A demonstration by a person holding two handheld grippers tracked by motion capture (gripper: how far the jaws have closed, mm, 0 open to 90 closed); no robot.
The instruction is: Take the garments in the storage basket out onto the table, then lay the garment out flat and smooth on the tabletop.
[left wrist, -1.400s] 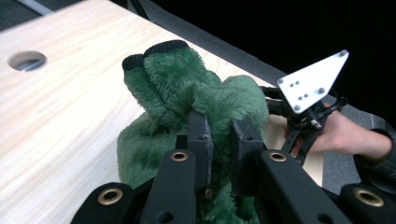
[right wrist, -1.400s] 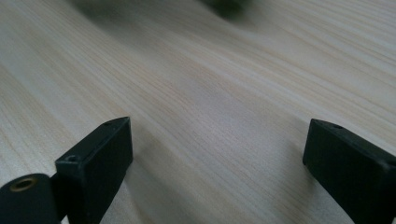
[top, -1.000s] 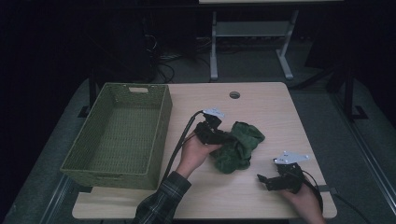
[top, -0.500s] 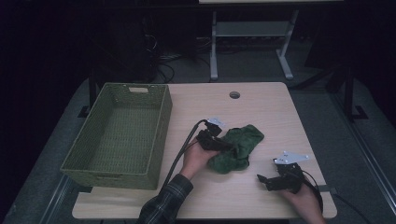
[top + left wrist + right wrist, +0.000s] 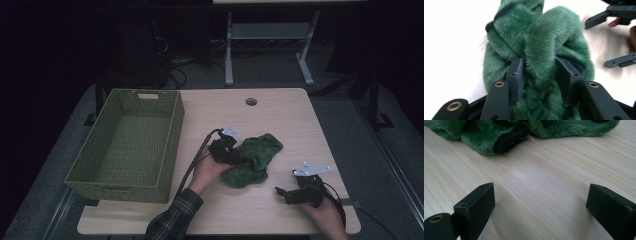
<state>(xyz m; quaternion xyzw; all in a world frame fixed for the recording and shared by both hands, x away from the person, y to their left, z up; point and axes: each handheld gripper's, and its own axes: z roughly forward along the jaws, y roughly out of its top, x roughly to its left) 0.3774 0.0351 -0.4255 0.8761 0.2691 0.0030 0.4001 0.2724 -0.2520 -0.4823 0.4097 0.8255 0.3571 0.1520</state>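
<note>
A green plush cloth (image 5: 256, 156) lies crumpled on the wooden table (image 5: 285, 120), right of centre. My left gripper (image 5: 234, 154) rests at the cloth's left edge. In the left gripper view a thick fold of the cloth (image 5: 541, 40) stands between the pads (image 5: 515, 72) of the left gripper (image 5: 539, 68). Its jaws have just been opening and no longer squeeze the fold. My right gripper (image 5: 281, 192) lies low near the table's front right, open and empty. In the right gripper view, bare wood shows between the jaws of the right gripper (image 5: 539, 197), and the cloth (image 5: 481, 137) lies beyond them.
A green woven basket (image 5: 174, 131) with nothing inside stands on the left half of the table. A round cable hole (image 5: 251, 101) sits near the far edge. A metal stand (image 5: 270, 40) is on the floor behind the table.
The left hand has come down and slightly toward the person, setting the cloth flatter on the table. Its jaws have spread apart around the fold. The right hand has stayed put.
</note>
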